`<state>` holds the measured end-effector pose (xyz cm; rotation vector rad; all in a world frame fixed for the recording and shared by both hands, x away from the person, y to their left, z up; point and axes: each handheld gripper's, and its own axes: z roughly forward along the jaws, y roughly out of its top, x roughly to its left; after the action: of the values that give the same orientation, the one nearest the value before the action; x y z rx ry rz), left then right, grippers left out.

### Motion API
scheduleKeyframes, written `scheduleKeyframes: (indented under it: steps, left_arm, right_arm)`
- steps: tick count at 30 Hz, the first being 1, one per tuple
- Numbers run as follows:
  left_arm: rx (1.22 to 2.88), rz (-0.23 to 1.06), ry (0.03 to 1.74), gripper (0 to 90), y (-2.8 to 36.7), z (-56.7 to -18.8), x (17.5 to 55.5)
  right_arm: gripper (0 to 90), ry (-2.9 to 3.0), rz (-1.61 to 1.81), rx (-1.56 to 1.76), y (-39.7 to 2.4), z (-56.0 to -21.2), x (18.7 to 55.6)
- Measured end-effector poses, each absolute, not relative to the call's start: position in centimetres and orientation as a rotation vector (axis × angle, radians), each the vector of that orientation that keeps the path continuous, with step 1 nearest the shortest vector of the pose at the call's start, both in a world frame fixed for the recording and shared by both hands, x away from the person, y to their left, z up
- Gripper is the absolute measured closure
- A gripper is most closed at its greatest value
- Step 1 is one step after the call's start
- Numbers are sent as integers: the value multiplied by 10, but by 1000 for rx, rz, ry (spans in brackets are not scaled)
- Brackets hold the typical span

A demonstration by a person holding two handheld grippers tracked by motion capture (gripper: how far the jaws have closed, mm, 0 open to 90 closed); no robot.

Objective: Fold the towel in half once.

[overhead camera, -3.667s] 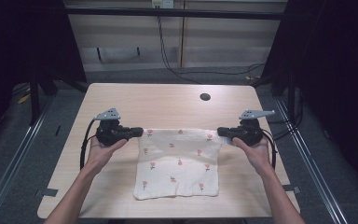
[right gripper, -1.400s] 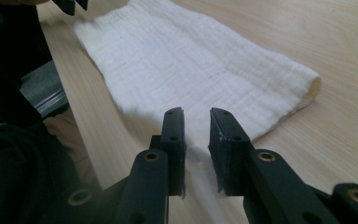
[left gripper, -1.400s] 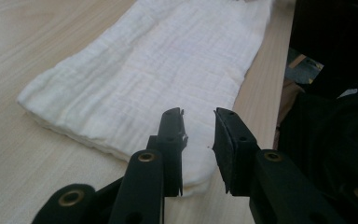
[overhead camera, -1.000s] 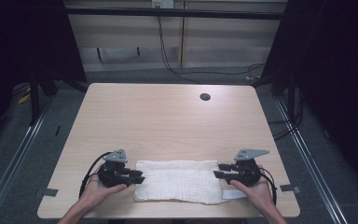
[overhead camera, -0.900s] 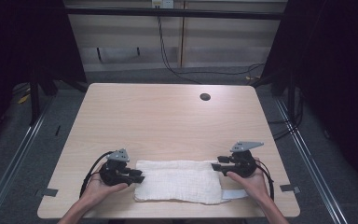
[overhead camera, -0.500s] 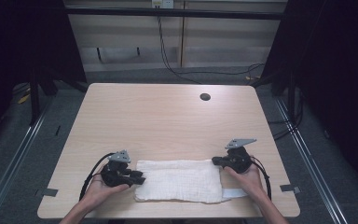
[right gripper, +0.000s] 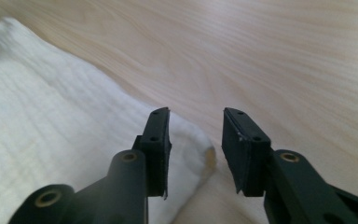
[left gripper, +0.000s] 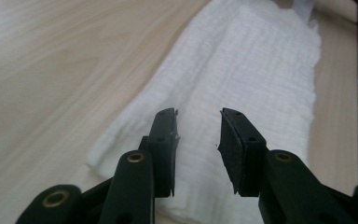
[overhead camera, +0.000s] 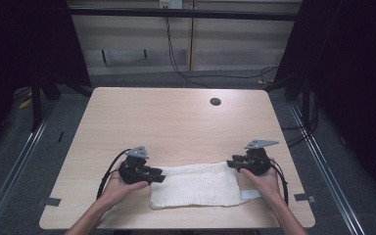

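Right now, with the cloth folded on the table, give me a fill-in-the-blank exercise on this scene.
1. The folded white cloth lies along the table's ____ edge, by the person.
2. The left gripper has its jaws ____, with nothing pinched between them.
3. The right gripper hangs over the cloth's ____, beside bare wooden table.
4. The round hole sits toward the table's ____ edge.

Missing words: near; open; corner; far

left gripper (overhead camera: 157, 175) low at near-left, jaws parted, just opened further, nothing pinched — right gripper (overhead camera: 231, 163) near-right, jaws parted, just reopened, both pointing inward, forearms entering from bottom
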<state>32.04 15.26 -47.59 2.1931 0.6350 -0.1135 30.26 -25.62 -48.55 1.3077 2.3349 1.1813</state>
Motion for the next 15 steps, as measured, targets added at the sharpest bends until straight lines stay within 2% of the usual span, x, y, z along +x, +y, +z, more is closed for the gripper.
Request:
scheduleKeyframes:
  steps: [5, 10, 15]
  left_arm:
    - [2180, -111, 673, 626, 163, -479, 326]
    - [2134, -87, 717, 572, 174, -474, 332]
    - [2117, -59, 723, 559, 177, -468, 339]
  right_arm:
    - [597, 2368, 1243, 1244, -245, -476, 295]
    - [591, 2493, 1299, 1083, -202, -469, 280]
    - [606, 2569, 1304, 1009, -176, -467, 273]
